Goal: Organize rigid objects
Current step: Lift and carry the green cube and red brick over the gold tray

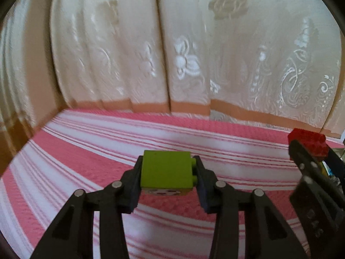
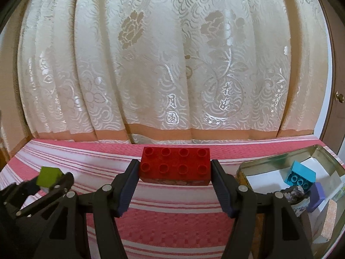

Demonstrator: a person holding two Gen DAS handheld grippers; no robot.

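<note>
A lime-green toy brick (image 1: 166,169) hangs above the pink striped cloth, with my left gripper (image 1: 167,172) shut on its two sides; its studs point right. The same green brick (image 2: 48,176) shows at the far left of the right wrist view. My right gripper (image 2: 174,168) is shut on a long red studded brick (image 2: 175,165), studs up, held above the cloth. From the left wrist view that red brick (image 1: 309,141) appears at the right edge in the other gripper's fingers.
A metal tin (image 2: 280,161) sits at the right, holding a turquoise brick (image 2: 300,173), a purple block (image 2: 317,196) and other pieces. A cream patterned curtain (image 2: 172,64) hangs behind the striped cloth (image 1: 107,146). A door with a knob (image 2: 340,96) is at far right.
</note>
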